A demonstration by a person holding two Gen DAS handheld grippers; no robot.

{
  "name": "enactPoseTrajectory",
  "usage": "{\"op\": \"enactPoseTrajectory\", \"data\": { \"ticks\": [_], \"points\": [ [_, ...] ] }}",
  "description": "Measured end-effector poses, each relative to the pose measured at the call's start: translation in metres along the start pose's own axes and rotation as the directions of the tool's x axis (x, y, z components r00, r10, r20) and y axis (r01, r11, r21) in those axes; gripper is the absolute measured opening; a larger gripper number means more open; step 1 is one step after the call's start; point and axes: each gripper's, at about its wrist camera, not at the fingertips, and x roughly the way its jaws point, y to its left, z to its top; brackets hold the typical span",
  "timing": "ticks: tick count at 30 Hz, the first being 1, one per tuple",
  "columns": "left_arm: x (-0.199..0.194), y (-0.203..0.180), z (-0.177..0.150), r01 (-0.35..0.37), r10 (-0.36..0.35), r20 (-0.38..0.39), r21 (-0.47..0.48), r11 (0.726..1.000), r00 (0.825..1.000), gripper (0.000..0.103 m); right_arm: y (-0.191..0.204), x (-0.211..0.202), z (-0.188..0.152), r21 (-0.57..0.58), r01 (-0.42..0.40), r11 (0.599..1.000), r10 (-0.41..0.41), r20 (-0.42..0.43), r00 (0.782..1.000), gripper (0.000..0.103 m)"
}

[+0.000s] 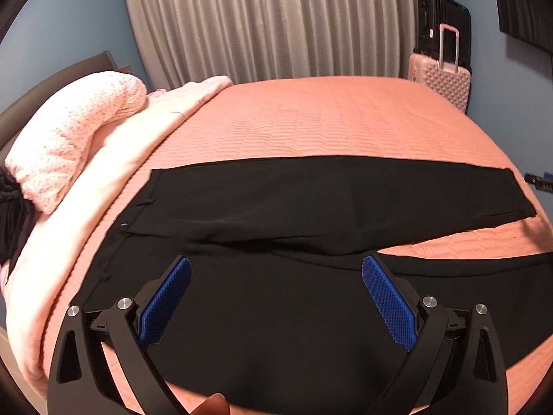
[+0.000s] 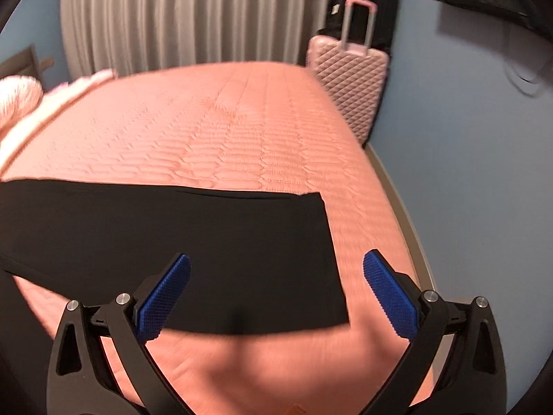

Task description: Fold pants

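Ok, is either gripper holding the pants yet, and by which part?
Nothing is held. The left gripper and right gripper are both open above the black pants, which lie flat on the bed.

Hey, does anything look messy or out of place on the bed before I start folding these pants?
Nothing stands out. The black pants lie flat on the orange bedspread, legs slightly apart, no bunching or spills. Both the left tool and right tool are open above them.
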Motion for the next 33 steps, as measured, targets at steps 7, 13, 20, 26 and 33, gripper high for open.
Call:
{"op": "enactPoseTrajectory", "data": {
  "ticks": [7, 13, 20, 26, 33],
  "points": [
    [0.041, -0.025, 0.001, 0.031, -0.031, -0.004, 0.011, 0.999, 1.000, 0.098, -0.032, 0.087, 0.027, -0.011, -0.067, 0.998, 0.065, -0.100, 0.993, 0.098],
    [0.064, -0.029, 0.002, 0.051, -0.051, -0.013, 0.011, 0.999, 0.999, 0.098, -0.053, 0.125, 0.018, 0.057, -0.111, 0.992, 0.121, -0.224, 0.967, 0.098],
    [0.089, -0.006, -0.005, 0.052, -0.054, -0.081, -0.034, 0.998, 0.995, 0.096, -0.060, 0.118, 0.003, 0.106, -0.117, 0.988, 0.133, -0.168, 0.977, 0.098],
    [0.104, 0.037, -0.005, -0.015, 0.012, -0.107, -0.034, 0.999, 0.994, 0.096, -0.030, 0.113, 0.014, -0.010, -0.116, 0.993, 0.113, -0.138, 0.984, 0.091],
    [0.162, 0.148, 0.036, -0.096, 0.086, -0.108, -0.089, 0.991, 0.990, 0.096, -0.018, 0.114, 0.025, -0.082, -0.148, 0.986, 0.135, -0.145, 0.980, 0.054]
  ]
}}
